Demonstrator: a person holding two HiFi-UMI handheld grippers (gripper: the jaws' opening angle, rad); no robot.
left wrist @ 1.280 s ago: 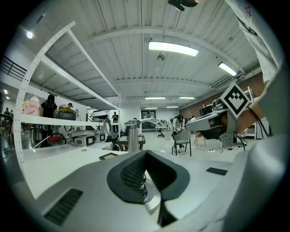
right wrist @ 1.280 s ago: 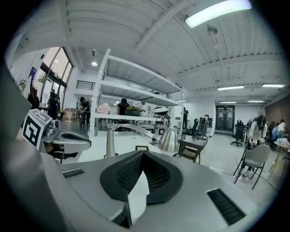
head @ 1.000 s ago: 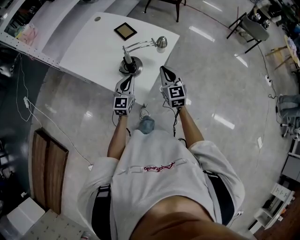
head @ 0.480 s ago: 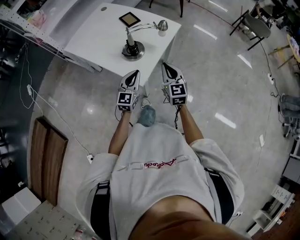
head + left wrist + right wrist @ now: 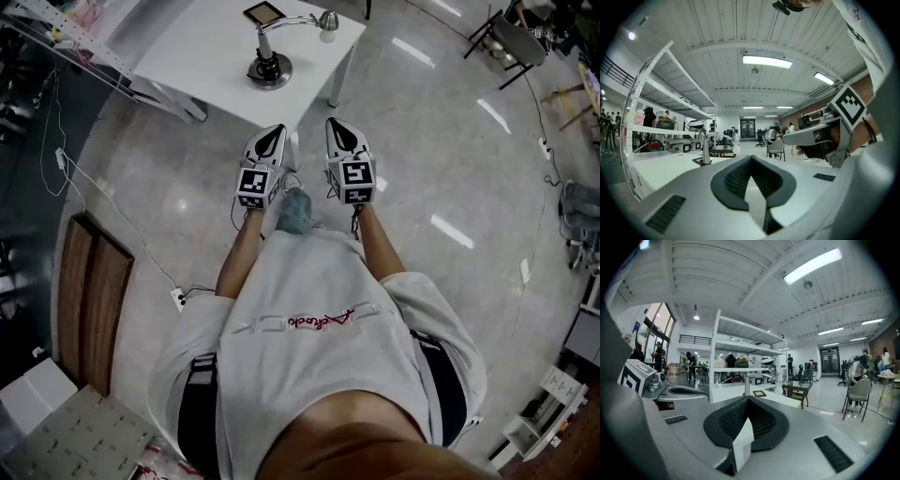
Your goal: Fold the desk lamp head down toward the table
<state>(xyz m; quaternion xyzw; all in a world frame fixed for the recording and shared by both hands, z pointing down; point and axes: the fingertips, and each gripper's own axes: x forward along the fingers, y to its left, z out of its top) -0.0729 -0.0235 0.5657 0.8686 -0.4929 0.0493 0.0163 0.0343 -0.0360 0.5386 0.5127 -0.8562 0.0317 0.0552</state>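
The desk lamp (image 5: 269, 66) stands on the white table (image 5: 202, 56), well ahead of the left gripper (image 5: 273, 131) and right gripper (image 5: 335, 126), both with jaws together and empty.

Pretty bright, even light from the ceiling strip lights (image 5: 767, 61), which glare off the glossy floor (image 5: 452, 232). Heavy fisheye warping, with dark vignetted corners in both gripper views.

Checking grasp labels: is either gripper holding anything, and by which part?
Nothing held: the left gripper and right gripper are shut, empty, short of the desk lamp.
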